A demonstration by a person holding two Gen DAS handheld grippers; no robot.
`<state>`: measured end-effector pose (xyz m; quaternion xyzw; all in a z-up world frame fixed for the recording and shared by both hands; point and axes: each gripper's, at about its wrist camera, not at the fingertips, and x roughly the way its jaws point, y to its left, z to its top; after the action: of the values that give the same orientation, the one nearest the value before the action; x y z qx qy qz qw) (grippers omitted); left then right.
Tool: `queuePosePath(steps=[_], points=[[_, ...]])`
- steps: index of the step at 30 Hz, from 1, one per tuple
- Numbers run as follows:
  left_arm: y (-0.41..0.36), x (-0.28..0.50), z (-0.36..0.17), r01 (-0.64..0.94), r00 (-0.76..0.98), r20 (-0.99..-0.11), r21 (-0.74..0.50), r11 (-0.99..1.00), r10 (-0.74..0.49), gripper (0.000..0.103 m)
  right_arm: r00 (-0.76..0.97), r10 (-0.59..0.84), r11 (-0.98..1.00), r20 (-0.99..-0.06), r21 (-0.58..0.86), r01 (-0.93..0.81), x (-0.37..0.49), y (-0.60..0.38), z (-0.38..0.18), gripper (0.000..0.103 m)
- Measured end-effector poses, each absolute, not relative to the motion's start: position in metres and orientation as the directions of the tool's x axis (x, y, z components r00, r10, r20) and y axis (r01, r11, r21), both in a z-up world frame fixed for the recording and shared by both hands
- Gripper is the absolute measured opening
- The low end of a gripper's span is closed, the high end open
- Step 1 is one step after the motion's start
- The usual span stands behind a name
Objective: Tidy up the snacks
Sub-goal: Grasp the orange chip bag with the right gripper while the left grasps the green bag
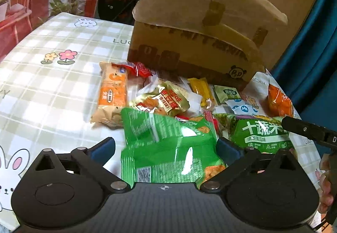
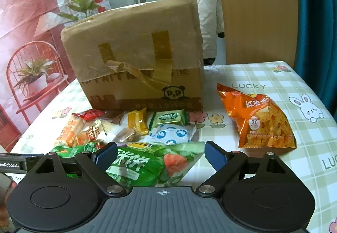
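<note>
In your left wrist view, nearest the lens, your left gripper stands spread wide, and a bright green snack bag lies between its blue pads; whether the pads touch it you cannot tell. Beyond it the snack pile sits on the checked tablecloth: a gold packet, an orange biscuit pack and a green vegetable-cracker bag towards the table's right edge. The cardboard box stands behind the pile.

In your right wrist view, your right gripper is also wide, its pads either side of the green vegetable-cracker bag without clearly pressing it. An orange chip bag lies apart, towards the table's right edge. The cardboard box stands behind the small packets.
</note>
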<state>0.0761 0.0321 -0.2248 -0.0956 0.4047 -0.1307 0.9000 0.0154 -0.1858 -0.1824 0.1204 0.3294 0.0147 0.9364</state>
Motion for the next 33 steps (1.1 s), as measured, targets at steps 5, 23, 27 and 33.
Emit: queuePosePath(steps=[5,23,27,33], points=[[0.021,0.078,-0.237,0.158,0.627,-0.732,-0.217,0.963,-0.267,0.100,0.777,0.107,0.969,-0.621,0.240,0.059,0.016,-0.188,-0.187,0.087],[0.040,0.046,-0.178,0.059,0.857,-0.494,-0.187,0.981,-0.146,0.087,0.853,-0.116,0.993,-0.510,-0.046,0.108,0.029,-0.233,-0.166,0.088],[0.039,0.052,-0.178,0.026,0.859,-0.499,-0.186,0.982,-0.118,0.087,0.828,-0.191,0.981,-0.527,-0.119,0.151,0.049,-0.255,-0.179,0.088],[0.042,0.054,-0.182,0.031,0.848,-0.515,-0.185,0.982,-0.123,0.087,0.753,-0.190,0.981,-0.630,-0.143,0.128,0.086,-0.278,-0.210,0.095]])
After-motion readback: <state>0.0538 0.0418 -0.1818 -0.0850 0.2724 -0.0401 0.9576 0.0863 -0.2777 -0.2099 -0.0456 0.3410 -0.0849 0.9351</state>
